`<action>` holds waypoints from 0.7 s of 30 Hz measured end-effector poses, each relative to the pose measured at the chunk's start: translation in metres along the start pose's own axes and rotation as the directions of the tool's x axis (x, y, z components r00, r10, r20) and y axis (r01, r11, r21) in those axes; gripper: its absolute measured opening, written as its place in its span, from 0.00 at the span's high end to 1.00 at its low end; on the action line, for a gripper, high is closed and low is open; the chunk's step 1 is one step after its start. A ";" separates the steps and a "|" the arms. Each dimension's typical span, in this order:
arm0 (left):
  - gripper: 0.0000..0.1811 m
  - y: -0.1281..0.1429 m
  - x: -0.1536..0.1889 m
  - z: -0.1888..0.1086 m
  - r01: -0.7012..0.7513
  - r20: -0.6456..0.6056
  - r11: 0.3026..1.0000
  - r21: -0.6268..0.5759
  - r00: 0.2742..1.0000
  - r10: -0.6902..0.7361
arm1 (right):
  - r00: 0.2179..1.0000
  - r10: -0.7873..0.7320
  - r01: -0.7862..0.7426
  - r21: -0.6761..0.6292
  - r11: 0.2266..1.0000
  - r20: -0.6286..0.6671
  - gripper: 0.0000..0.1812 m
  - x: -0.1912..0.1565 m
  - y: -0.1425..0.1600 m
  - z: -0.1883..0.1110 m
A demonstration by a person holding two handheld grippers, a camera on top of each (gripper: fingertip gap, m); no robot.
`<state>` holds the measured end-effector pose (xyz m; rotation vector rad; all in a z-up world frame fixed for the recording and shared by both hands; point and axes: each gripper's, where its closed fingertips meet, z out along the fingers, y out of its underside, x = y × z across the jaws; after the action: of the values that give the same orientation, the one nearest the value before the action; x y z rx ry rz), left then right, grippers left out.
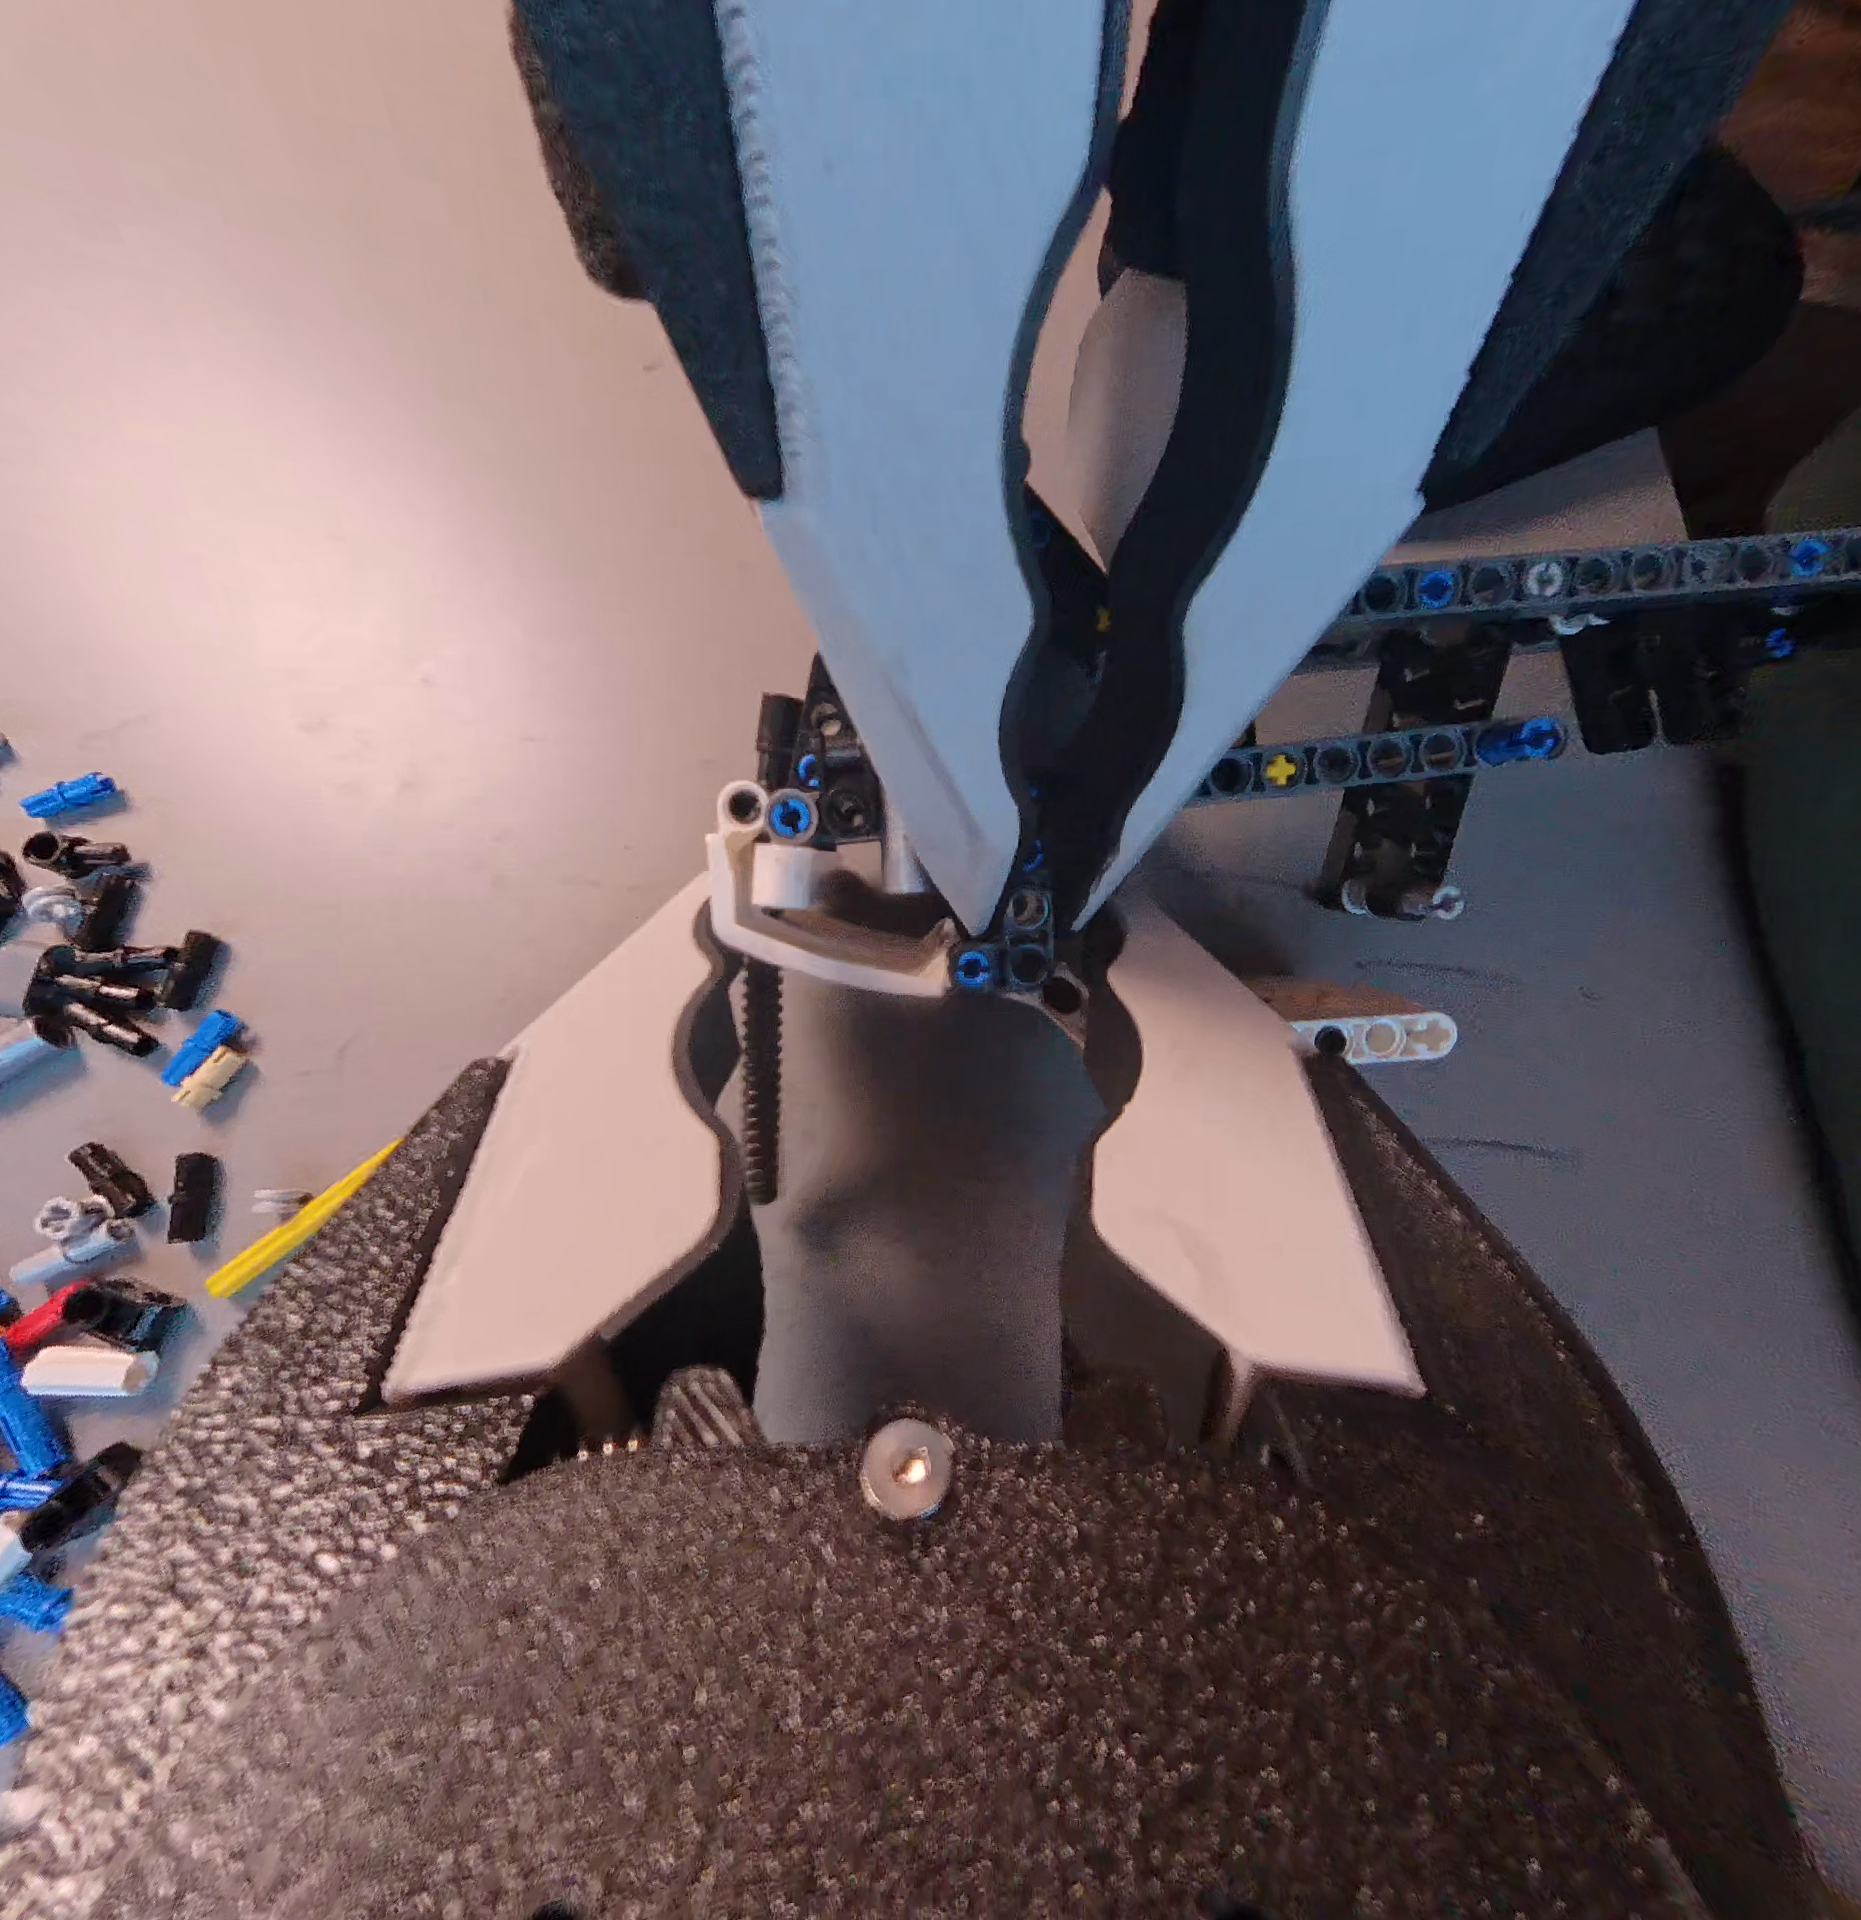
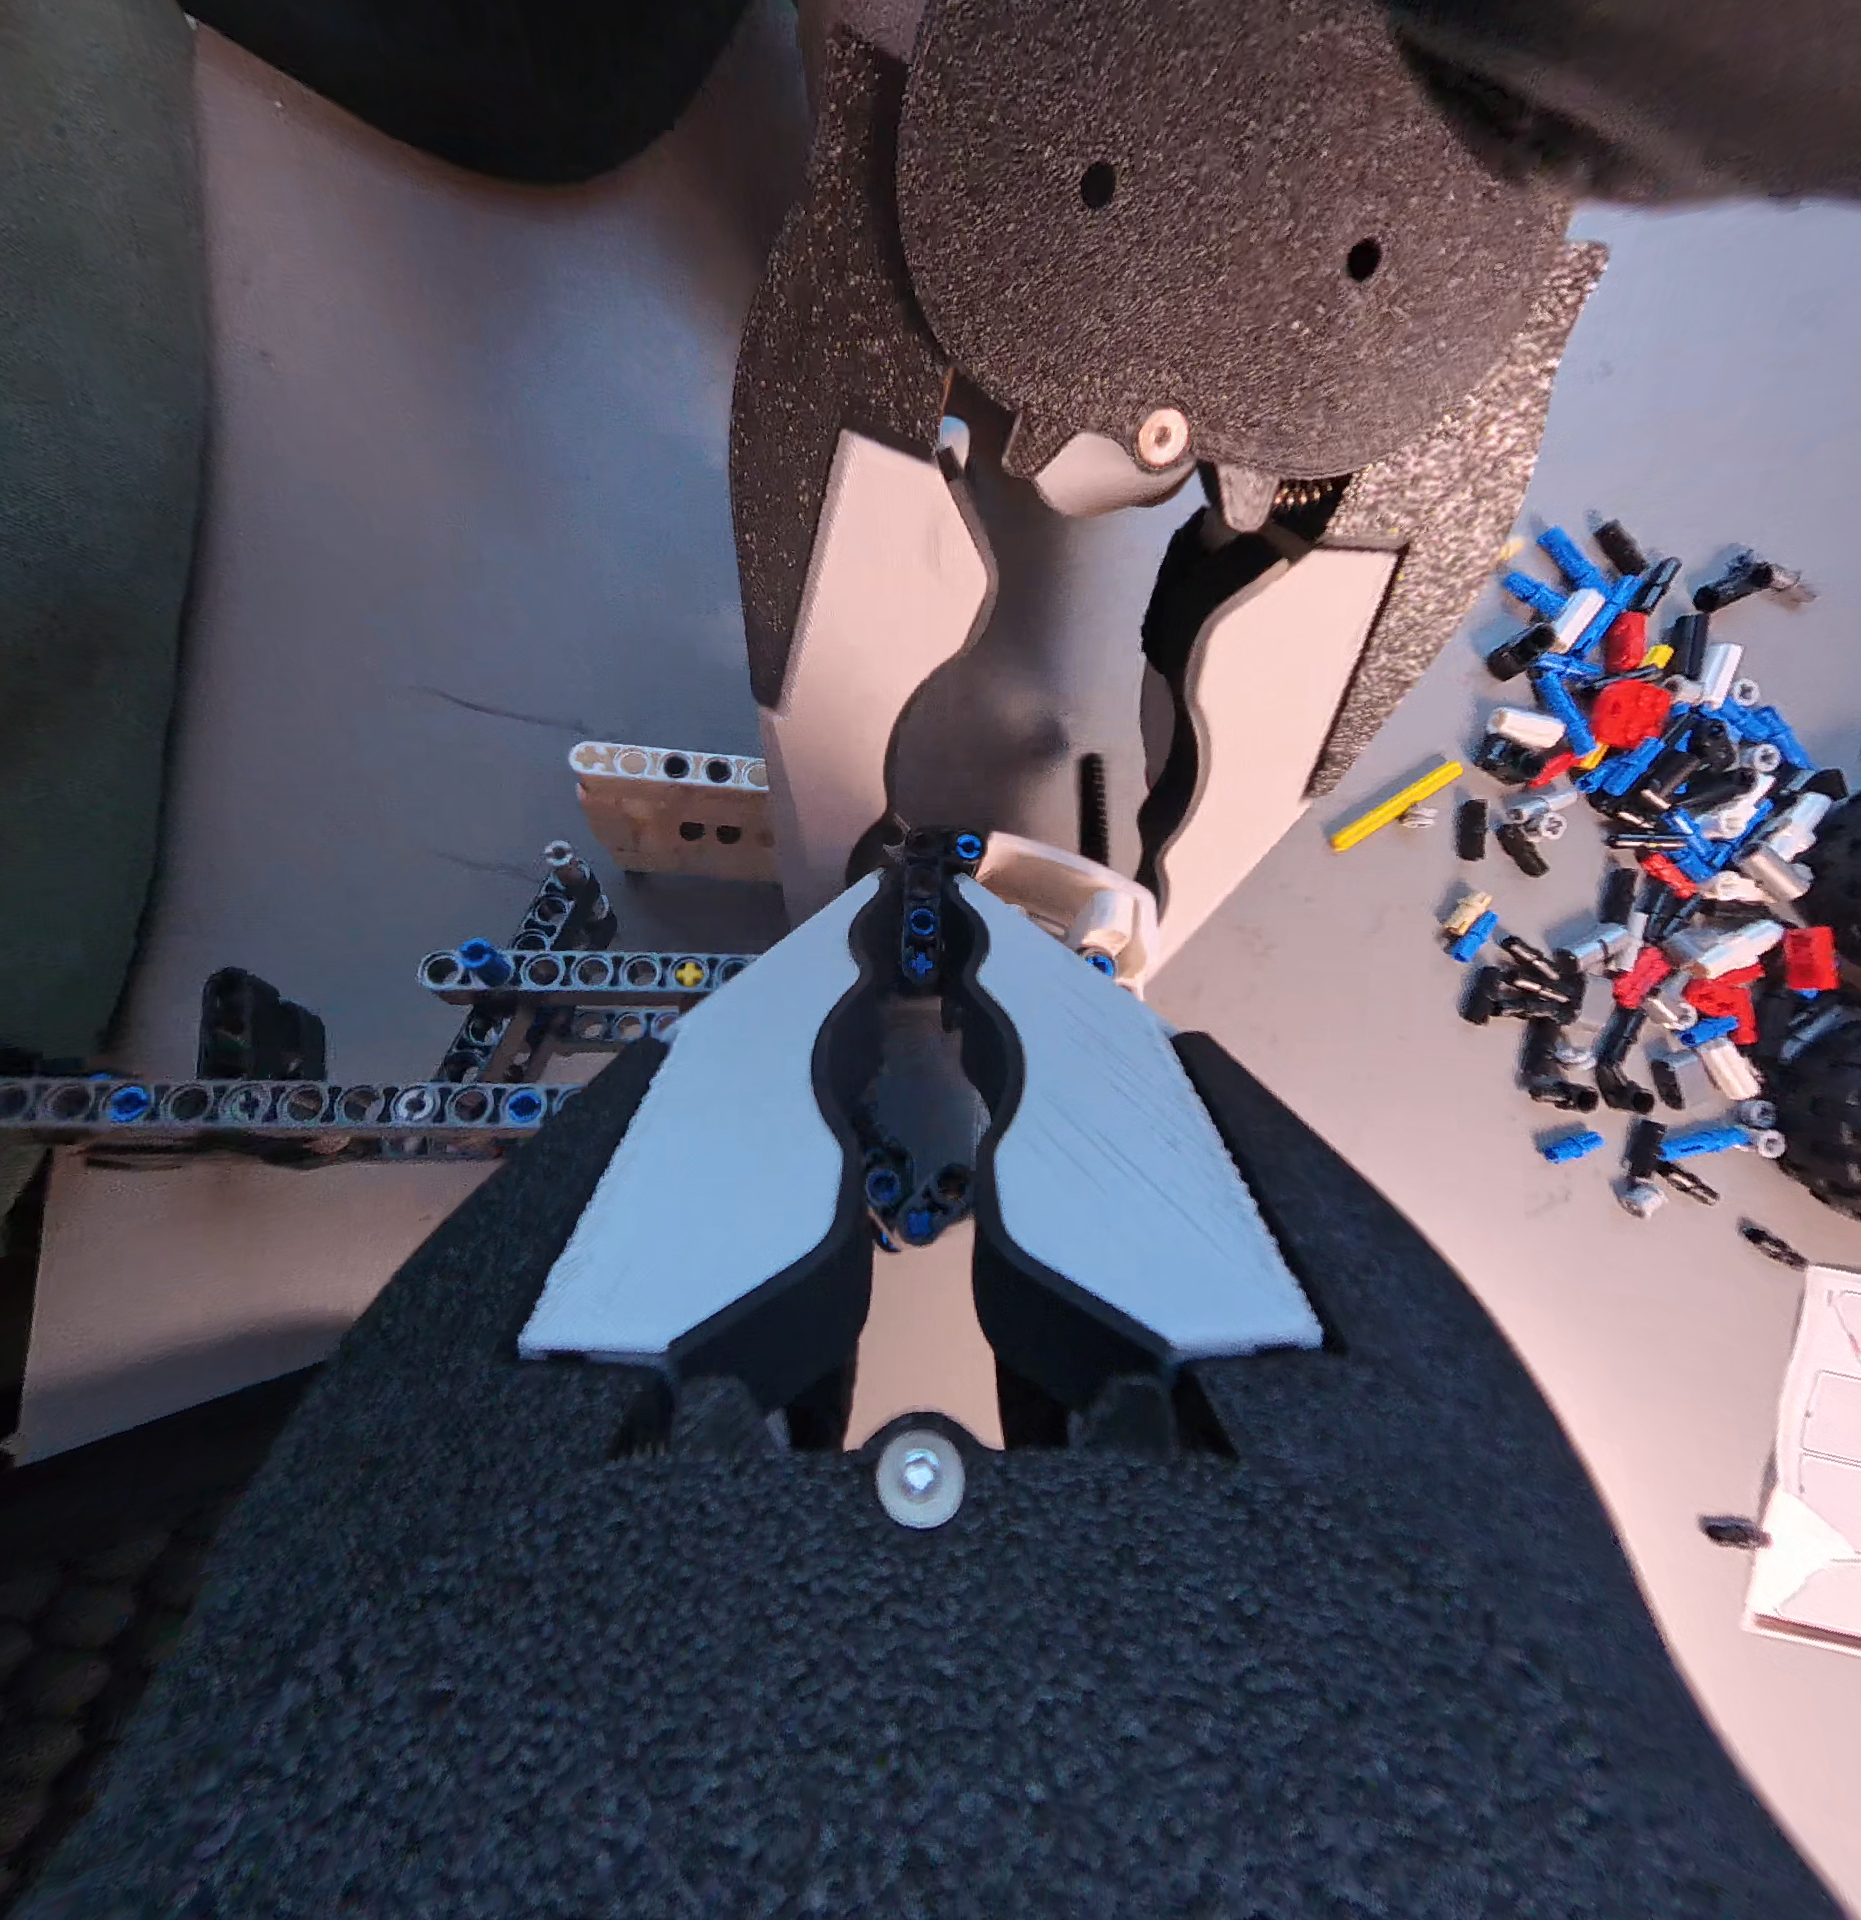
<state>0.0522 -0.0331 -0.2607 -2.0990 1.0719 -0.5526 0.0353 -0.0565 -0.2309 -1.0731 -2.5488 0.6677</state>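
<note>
My left gripper [image 1: 910, 925] has its jaws spread around a small assembly: a white curved panel [image 1: 832, 940] joined to a short black beam with blue pins [image 1: 1009, 961]. Its fingertips press on the two ends. My right gripper [image 1: 1025, 914] comes in from above and is shut on the same black beam. In the right wrist view the right gripper [image 2: 928, 883] pinches the black beam [image 2: 924, 920], which runs back between the pads. The left gripper [image 2: 983, 914] faces it, with the white panel [image 2: 1071, 894] between its fingers. A black ribbed rod [image 1: 760, 1081] hangs beside the left finger.
A pile of loose blue, black, red and grey parts [image 2: 1653, 831] lies on the table, also in the left wrist view [image 1: 95, 1143]. A yellow axle [image 2: 1393, 805], black tyres [image 2: 1840, 1122] and paper sheets [image 2: 1830, 1455] lie nearby. A grey beam frame [image 2: 282, 1101] and a white beam [image 2: 677, 800] lie opposite. My left and right fingertips are right by each other.
</note>
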 end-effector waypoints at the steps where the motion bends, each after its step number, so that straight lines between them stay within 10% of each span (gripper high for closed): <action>1: 0.64 0.000 0.000 0.000 0.015 0.002 1.000 0.000 1.000 -0.015 | 1.000 -0.010 0.010 -0.007 1.000 -0.006 0.97 0.000 0.000 0.001; 21: 0.67 -0.002 0.000 0.002 0.067 0.002 0.997 0.035 0.998 -0.067 | 0.991 0.130 -0.135 0.154 0.979 0.040 0.99 -0.001 -0.003 -0.003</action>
<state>0.0544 -0.0321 -0.2608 -2.1116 0.9859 -0.5958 0.0353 -0.0586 -0.2269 -1.1937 -2.4172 0.9085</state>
